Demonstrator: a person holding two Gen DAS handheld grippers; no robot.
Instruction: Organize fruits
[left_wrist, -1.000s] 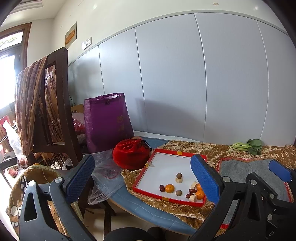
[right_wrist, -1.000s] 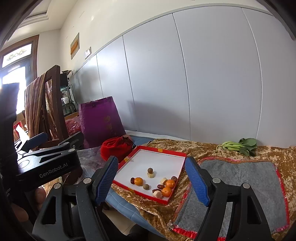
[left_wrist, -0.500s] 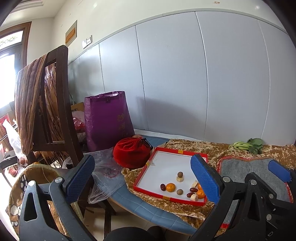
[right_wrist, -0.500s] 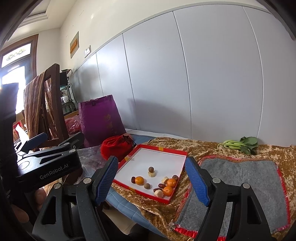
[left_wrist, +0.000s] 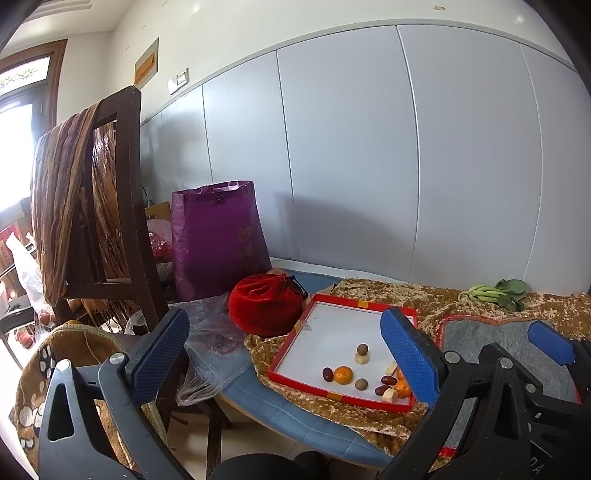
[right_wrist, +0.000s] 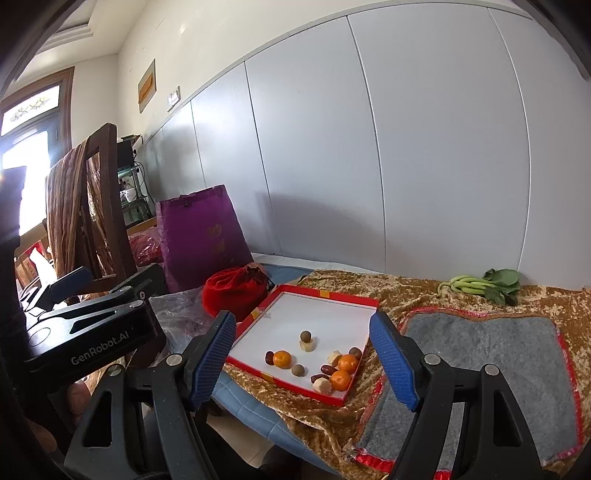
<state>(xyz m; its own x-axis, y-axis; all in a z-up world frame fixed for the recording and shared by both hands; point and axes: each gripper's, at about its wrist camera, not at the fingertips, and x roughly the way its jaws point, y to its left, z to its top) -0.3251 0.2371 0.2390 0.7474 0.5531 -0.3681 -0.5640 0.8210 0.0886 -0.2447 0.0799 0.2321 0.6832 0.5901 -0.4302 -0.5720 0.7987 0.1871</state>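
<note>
A red-rimmed white tray (right_wrist: 325, 314) lies on the gold-clothed table and holds small oranges (right_wrist: 282, 359), dark red dates (right_wrist: 269, 357), brown round fruits (right_wrist: 305, 336) and pale fruit slices (right_wrist: 322, 385). The tray also shows in the left wrist view (left_wrist: 332, 328) with an orange (left_wrist: 343, 374). My right gripper (right_wrist: 303, 360) is open and empty, held short of the tray's near edge. My left gripper (left_wrist: 284, 356) is open and empty, to the left of the tray off the table edge. The right gripper's blue fingertip (left_wrist: 550, 341) shows at the right of the left view.
A grey felt mat (right_wrist: 487, 354) with red trim lies right of the tray. Green vegetables (right_wrist: 480, 282) lie at the back right. A red pouch (right_wrist: 234, 291), a purple bag (right_wrist: 201, 232), a plastic bag (left_wrist: 214, 343) and a draped wooden chair (left_wrist: 99, 206) stand left.
Both grippers have shifted only slightly; the scene sits a touch lower in the views. Both stay open and empty.
</note>
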